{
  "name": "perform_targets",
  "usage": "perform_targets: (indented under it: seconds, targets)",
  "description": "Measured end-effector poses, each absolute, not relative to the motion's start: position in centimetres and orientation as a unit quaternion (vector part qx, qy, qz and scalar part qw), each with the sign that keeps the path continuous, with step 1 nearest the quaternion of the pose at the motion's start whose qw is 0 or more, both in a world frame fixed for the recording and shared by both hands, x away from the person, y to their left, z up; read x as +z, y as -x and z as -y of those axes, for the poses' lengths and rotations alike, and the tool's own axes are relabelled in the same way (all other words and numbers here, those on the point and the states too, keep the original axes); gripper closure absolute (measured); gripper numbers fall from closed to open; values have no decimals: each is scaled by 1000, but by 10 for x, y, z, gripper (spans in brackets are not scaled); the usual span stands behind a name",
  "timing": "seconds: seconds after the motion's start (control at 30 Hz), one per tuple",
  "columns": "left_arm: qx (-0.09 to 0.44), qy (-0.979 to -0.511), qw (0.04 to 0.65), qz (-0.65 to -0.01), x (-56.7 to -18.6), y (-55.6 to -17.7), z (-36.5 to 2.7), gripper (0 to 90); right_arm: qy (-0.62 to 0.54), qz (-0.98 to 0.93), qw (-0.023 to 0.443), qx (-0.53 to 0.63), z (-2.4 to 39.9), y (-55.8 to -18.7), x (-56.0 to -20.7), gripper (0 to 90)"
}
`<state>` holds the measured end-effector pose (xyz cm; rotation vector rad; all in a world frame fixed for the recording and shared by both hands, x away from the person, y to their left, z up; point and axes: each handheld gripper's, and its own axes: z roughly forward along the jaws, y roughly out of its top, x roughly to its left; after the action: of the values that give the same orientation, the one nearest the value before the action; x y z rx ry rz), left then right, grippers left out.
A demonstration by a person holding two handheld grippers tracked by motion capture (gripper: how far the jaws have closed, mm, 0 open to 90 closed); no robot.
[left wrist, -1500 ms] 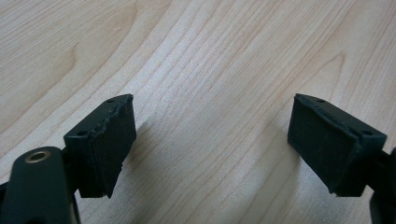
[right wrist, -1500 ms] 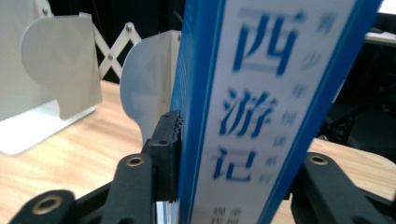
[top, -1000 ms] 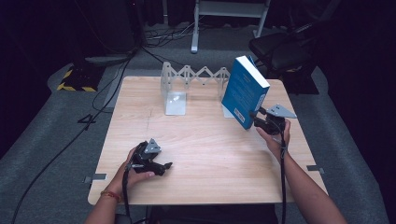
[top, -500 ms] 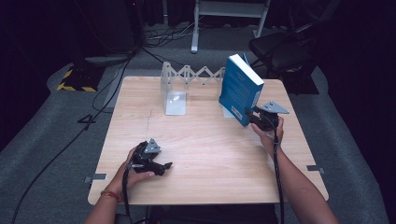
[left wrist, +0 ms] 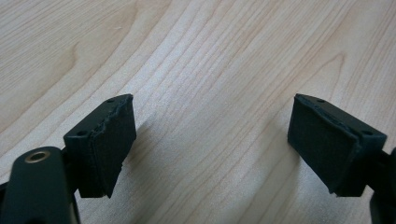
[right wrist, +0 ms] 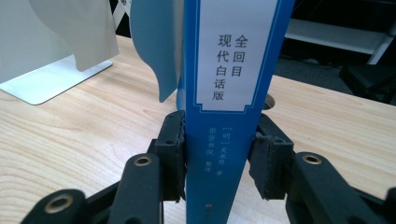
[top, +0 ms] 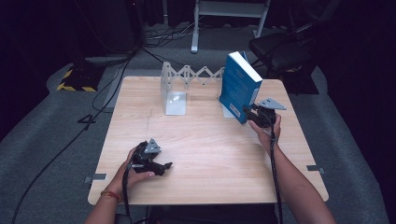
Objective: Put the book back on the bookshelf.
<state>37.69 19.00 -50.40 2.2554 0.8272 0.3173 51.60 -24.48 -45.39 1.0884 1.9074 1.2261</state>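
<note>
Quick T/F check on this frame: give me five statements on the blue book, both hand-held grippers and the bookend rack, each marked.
1. The right hand-held gripper grips the thick blue paperback book at its spine. True.
2. The blue book lies flat on the light wooden table. False: it stands up on its lower end, leaning somewhat.
3. The left hand-held gripper holds a pen. False: its jaws stand open over bare table wood, nothing between them.
4. A white metal bookend rack with a zigzag link stands at the table's far edge. True.
5. The book's spine label is red. False: it is white with dark characters.
</note>
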Motion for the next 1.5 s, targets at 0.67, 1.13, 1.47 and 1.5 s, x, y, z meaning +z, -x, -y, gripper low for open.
perform_targets:
  seconds: [0.67, 1.13, 1.47, 1.5]
  targets:
    - [122, -871, 351, -321, -504, -377, -190, 158, -380, -757, 287, 447, 263, -498, -431, 510]
    - [122, -871, 351, -321, -504, -377, -190, 158, -339, -813, 243, 406, 268, -484, -415, 412]
    - [123, -871, 351, -321, -504, -377, -190, 157, -306, -841, 227, 384, 275, -465, -409, 324]
    - [122, -870, 352, -322, -504, -377, -190, 157, -308, -842, 225, 380, 276, -463, -409, 319]
